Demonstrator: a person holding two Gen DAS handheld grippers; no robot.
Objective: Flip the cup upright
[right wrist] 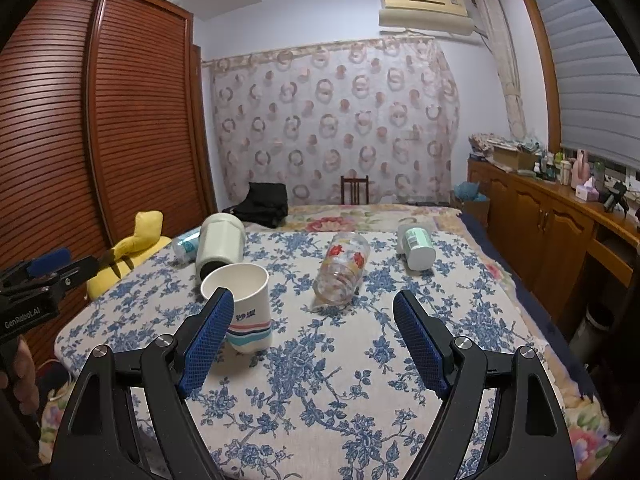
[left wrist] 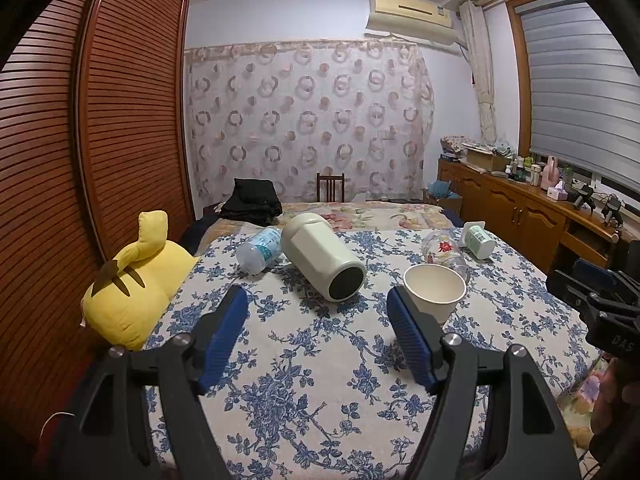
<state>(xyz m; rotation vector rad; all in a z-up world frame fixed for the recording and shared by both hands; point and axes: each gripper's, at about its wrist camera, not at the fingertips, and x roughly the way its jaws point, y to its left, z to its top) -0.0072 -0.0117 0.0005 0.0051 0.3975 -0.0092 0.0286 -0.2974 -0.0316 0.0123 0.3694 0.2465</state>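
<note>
Left wrist view: the left gripper (left wrist: 318, 312) hangs with jaws wide and empty; the white paper cup (left wrist: 435, 293) stands mouth-up just beyond its right jaw.

Right wrist view: the right gripper (right wrist: 314, 322) is also wide, empty; the cup sits upright, slightly tilted, behind its left jaw, so the flip looks done, while the clear flower-printed glass (right wrist: 341, 267) ahead between the jaws lies toppled on the floral-clothed table (right wrist: 320, 380).

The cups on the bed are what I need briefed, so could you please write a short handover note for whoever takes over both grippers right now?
Left gripper: jaws open, empty, hovering over the blue-floral bedspread.
Right gripper: jaws open, empty, above the same spread.
White paper cup with striped base: standing mouth up, looks done, though it seems to lean slightly.
Still on their sides: clear glass tumbler with red flowers, small green-and-white cup, large cream canister, clear plastic water bottle.
Left to do: stand the lying cups upright; the tumbler is nearest the right gripper.
</note>
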